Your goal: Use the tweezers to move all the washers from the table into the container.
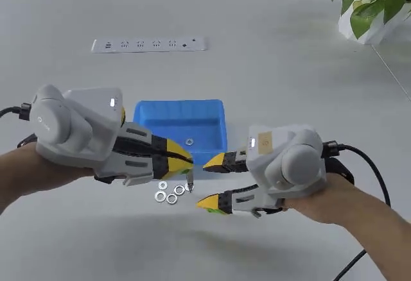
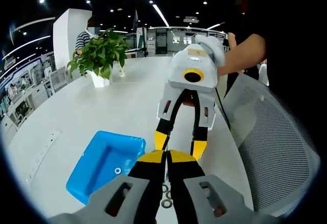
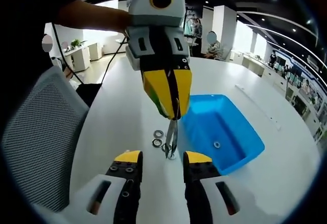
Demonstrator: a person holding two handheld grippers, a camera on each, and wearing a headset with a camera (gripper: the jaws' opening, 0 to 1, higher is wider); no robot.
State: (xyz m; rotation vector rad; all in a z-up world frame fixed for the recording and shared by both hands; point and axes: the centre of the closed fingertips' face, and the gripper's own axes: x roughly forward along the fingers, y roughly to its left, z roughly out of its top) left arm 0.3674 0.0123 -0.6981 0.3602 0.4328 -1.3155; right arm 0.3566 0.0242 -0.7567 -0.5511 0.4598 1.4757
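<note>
- Where the right gripper (image 3: pixel 162 157) rises nearest in its own view, its two yellow-tipped jaws stand wide apart and grip nothing.
- Just past that gap, a small cluster of washers (image 3: pixel 157 142) lies on the white table (image 3: pixel 122 106), close together but not stacked.
- The tips of the tweezers (image 3: pixel 171 138) come down onto the edge of this cluster. Whether a washer is actually caught between them is too fine to tell.
- The tweezers hang tips-down from the left gripper (image 3: pixel 171 110), whose yellow jaws are pressed together on the upper end of the tool.
- In the head view the two grippers face each other, with the washers low between them.
- Just beyond the cluster sits the blue container (image 1: pixel 180 109), a shallow rectangular tray. A lone washer (image 1: pixel 189 142) lies flat on its floor, apart from the walls.
- Farther back on the table are a white power strip (image 1: pixel 149 44) and, at the far right corner, a potted plant (image 1: pixel 369 2).
</note>
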